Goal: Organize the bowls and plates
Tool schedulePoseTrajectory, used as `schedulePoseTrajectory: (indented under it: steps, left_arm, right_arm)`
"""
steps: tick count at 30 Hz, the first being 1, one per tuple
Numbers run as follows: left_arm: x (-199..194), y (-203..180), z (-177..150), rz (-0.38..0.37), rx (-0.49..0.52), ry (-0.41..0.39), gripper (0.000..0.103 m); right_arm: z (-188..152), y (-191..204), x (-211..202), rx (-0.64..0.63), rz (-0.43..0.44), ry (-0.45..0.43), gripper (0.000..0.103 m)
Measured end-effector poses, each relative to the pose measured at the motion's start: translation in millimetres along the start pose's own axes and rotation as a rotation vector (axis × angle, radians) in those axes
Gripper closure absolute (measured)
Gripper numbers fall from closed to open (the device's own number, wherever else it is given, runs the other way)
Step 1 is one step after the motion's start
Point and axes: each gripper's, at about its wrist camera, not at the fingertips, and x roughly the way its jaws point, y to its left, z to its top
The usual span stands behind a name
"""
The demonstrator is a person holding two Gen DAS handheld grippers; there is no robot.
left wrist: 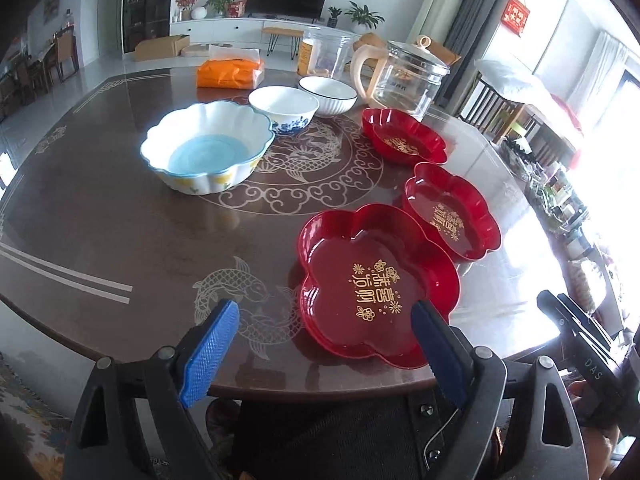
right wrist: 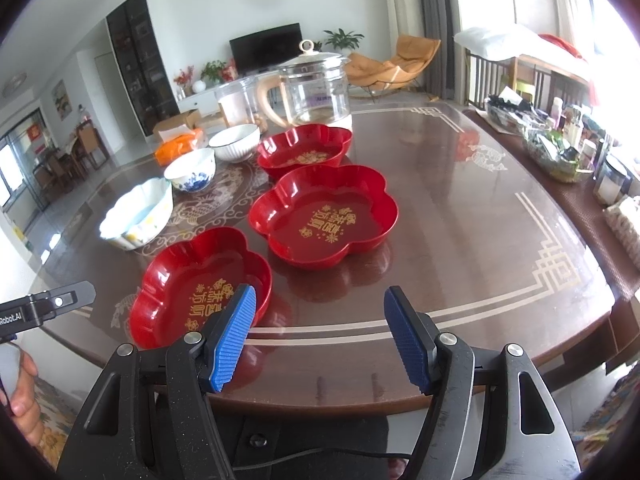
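Observation:
Three red flower-shaped plates with gold lettering lie in a row on the dark round table [left wrist: 120, 240]: near [left wrist: 376, 280] [right wrist: 200, 284], middle [left wrist: 452, 212] [right wrist: 324, 216], far [left wrist: 404, 136] [right wrist: 304, 152]. Left of them stand a scalloped bowl with a blue inside [left wrist: 208, 144] [right wrist: 136, 212], a blue-flowered white bowl [left wrist: 284, 110] [right wrist: 190, 170] and a ribbed white bowl [left wrist: 328, 94] [right wrist: 234, 142]. My left gripper [left wrist: 324, 312] hangs open over the table's near edge, by the near plate. My right gripper [right wrist: 320, 296] is open too, just right of that plate. Neither holds anything.
At the far side of the table stand a glass kettle [left wrist: 404, 76] [right wrist: 316, 88], a clear plastic jar [left wrist: 324, 52] and an orange tissue pack [left wrist: 230, 72]. A cluttered side shelf [right wrist: 560, 148] runs along the right. A hand [right wrist: 24, 396] shows at the left edge.

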Motion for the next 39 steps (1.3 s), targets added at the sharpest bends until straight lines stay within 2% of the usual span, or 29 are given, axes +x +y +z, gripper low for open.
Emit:
schedulePoseTrajectory:
  steps: [5,10,15,20,25,39]
  left_arm:
    - [6,19,-2,0.022,-0.054,0.026,0.016]
    - [8,12,-3,0.088,0.013,0.011,0.016]
    - [5,-2,-2,0.101,0.045,-0.023,0.016]
    - [2,-14,2,0.145,0.089,-0.063,0.015]
    - [5,-14,3,0.183,0.106,-0.069,0.015]
    - [9,-1,1,0.203,0.068,-0.040,0.015]
  right_arm:
    - [-3,-6,2,0.021,-0.007,0.009,0.032]
    - [-5,-8,3,0.027,-0.009,0.017,0.032]
    - [-3,-9,0,0.030,-0.025,0.008,0.032]
    - [-3,-8,0,0.013,-0.057,0.007,0.032]
    - [-4,-10,5,0.013,-0.072,0.026,0.032]
    - [-8,-8,9,0.004,-0.076,0.042,0.032]
